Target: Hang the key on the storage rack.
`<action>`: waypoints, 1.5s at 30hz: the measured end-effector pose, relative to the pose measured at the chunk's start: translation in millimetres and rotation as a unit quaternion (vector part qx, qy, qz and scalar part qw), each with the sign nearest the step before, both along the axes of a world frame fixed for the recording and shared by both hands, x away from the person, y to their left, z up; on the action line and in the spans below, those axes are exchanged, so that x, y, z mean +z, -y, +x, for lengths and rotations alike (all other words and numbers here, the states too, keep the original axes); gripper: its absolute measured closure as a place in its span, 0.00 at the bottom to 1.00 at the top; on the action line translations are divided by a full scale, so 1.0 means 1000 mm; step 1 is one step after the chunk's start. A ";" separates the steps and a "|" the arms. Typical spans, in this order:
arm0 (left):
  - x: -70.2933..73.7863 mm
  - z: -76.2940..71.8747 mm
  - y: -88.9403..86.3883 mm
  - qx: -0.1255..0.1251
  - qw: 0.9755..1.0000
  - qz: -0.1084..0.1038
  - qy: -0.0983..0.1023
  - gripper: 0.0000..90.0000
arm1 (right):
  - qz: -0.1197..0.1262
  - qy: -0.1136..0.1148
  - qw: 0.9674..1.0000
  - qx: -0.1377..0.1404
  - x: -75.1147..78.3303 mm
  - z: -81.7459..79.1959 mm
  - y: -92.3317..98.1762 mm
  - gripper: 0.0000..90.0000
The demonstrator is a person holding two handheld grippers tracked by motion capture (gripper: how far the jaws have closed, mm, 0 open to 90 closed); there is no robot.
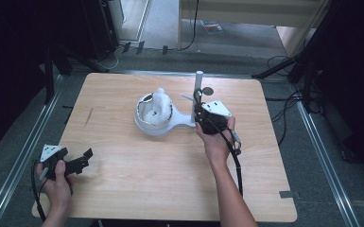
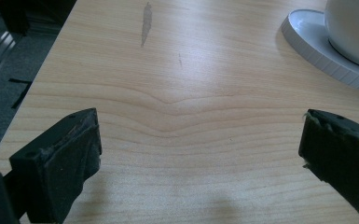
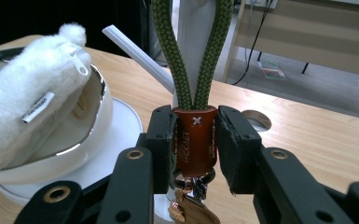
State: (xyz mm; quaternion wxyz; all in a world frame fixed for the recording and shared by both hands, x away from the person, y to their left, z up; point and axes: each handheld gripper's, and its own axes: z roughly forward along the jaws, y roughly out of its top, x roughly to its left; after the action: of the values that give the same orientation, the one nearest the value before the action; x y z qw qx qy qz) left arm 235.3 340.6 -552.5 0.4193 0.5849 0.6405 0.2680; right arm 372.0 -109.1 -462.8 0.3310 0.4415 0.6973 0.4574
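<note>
Keychain pinched at the stand, left tongs idle

High view: my right gripper (image 1: 199,112) sits at 3 o'clock of the white bowl (image 1: 144,124), by the post (image 1: 199,84); the left gripper (image 1: 84,158) waits at the table's (image 1: 170,179) 8 o'clock. Left gripper view: jaws wide, holding nothing. Right gripper view: jaws narrowed onto the keychain's leather tab (image 3: 196,144), its green cord (image 3: 191,60) looped up the post. I judge it light and floppy; the stiff tab is the best hold.

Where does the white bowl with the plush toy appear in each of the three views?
High view: the white bowl sits mid-table, just left of the right tool.
Left gripper view: its side is at the top right corner, on a flat white base.
Right gripper view: its rim is at left.
Shared landmark: the wooden table.
</note>
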 end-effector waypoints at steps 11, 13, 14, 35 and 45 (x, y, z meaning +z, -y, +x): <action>0.000 0.000 0.000 -0.001 1.000 -0.001 -0.001 0.00 | 0.020 0.016 1.000 0.009 -0.003 0.004 -0.002 0.67; 0.000 0.000 0.000 -0.001 1.000 -0.001 -0.001 0.00 | 0.029 0.020 0.999 0.013 -0.003 0.003 -0.001 0.62; 0.000 0.000 0.000 -0.001 1.000 -0.001 0.000 0.00 | 0.029 0.020 0.999 0.013 -0.003 0.003 -0.001 0.62; 0.000 0.001 0.000 0.000 1.000 0.003 -0.001 0.00 | 0.088 -0.029 0.996 0.018 -0.003 -0.021 0.035 0.06; 0.000 0.001 0.000 -0.002 1.000 0.004 0.001 0.00 | 0.084 -0.037 0.995 0.026 -0.010 -0.034 0.054 0.00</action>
State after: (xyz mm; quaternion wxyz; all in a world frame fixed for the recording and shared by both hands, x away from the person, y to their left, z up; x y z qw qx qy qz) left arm 236.0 340.4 -552.3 0.4182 0.5876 0.6380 0.2698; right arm 338.5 -163.4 -473.3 0.2546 0.4667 0.6792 0.5060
